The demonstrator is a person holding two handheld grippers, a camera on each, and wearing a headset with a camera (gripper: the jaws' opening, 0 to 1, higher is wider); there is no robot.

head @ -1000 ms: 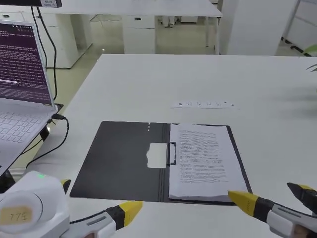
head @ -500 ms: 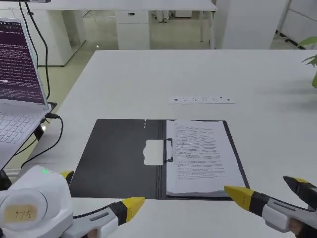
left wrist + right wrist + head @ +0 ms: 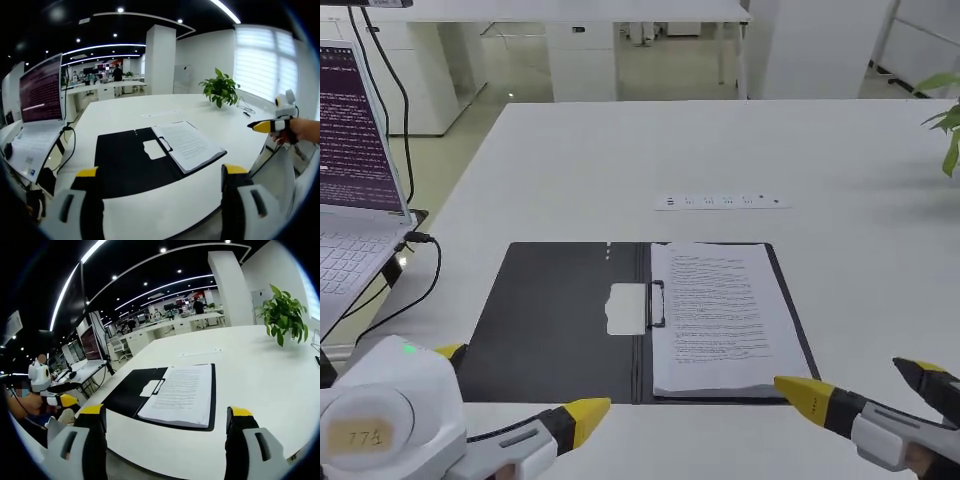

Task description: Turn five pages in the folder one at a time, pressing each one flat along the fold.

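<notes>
While the left gripper [image 3: 518, 385] hovers off the near-left corner of the folder [image 3: 565, 320] and the right gripper [image 3: 860, 382] off its near-right corner, both pairs of jaws stand apart, holding nothing. Folder lies open flat on the white table [image 3: 620, 160], its black cover bare on the left, paper stack [image 3: 720, 320] on the right. Beyond the folder: power strip [image 3: 720, 201]. Left of the folder: laptop [image 3: 350, 190].

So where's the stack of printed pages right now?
In the head view the stack of pages lies on the right half of the open black folder, next to its clip, with the power strip on the table beyond it.
</notes>
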